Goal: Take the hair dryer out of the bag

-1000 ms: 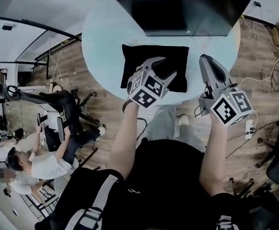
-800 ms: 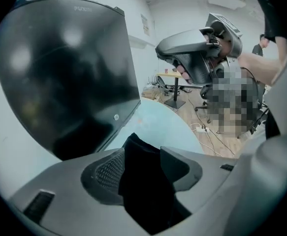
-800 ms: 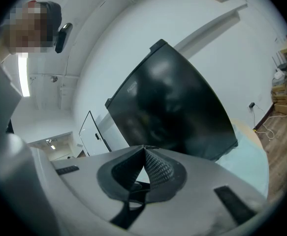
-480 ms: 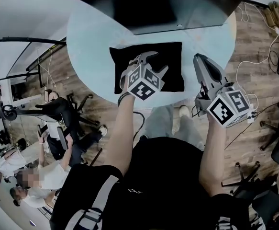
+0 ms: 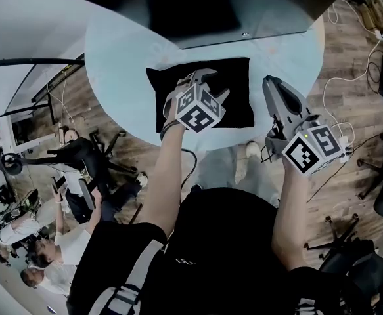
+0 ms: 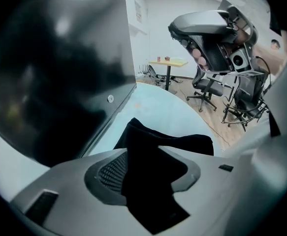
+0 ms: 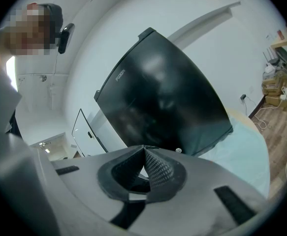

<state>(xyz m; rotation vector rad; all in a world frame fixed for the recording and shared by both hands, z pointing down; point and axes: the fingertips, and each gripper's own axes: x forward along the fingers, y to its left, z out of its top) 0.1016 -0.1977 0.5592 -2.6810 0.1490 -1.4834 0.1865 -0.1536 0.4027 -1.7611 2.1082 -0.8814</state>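
A flat black bag (image 5: 240, 100) lies on the round pale-blue table (image 5: 122, 58), near its front edge. No hair dryer shows; nothing sticks out of the bag. My left gripper (image 5: 216, 84) hangs over the middle of the bag, tipped steeply down, jaws open. In the left gripper view the bag (image 6: 182, 144) fills the gap of the left gripper (image 6: 150, 176), and the pads do not press on it. My right gripper (image 5: 268, 83) is shut and empty, to the right of the bag at the table's edge. The right gripper (image 7: 144, 166) points nearly level at the screen.
A big black monitor (image 5: 198, 8) stands at the back of the table, close behind the bag. Office chairs (image 5: 79, 156) and people are on the wooden floor at left. Cables (image 5: 349, 64) lie on the floor at right.
My left gripper has come down closer to the bag and tipped further downward. The right gripper has dropped a little beside the bag, still shut.
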